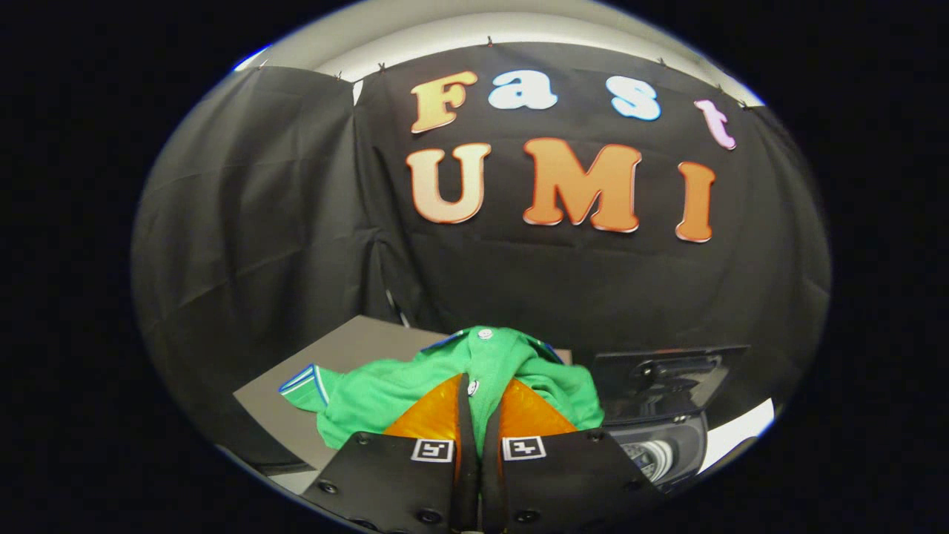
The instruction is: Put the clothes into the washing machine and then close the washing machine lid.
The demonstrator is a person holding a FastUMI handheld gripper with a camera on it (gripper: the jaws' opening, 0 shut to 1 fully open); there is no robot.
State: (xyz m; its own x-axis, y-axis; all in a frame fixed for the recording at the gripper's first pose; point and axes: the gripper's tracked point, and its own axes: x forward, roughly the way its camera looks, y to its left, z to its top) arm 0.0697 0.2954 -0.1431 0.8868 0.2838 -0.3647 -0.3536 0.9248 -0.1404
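The jaws point(474, 415) sit at the bottom centre of the frame, drawn almost together and pinching a fold of the green shirt point(385, 397) between the two orange fingers point(428, 417). The shirt is a bright green polo-type garment with white buttons along its front strip, one button right at the fingertips and another higher up near the collar. A sleeve spreads out toward the lower left, ending in a cuff striped blue and white. The cloth is bunched and rumpled, heaped up around and ahead of the fingers, and part of it lies over the grey worktop point(348, 345) that stretches across the lower left. At the lower right, just beside the shirt, stands the washing machine point(660, 445), dark-bodied, with its lid point(671, 378) raised upright behind the opening. The shirt is outside the machine, to its left
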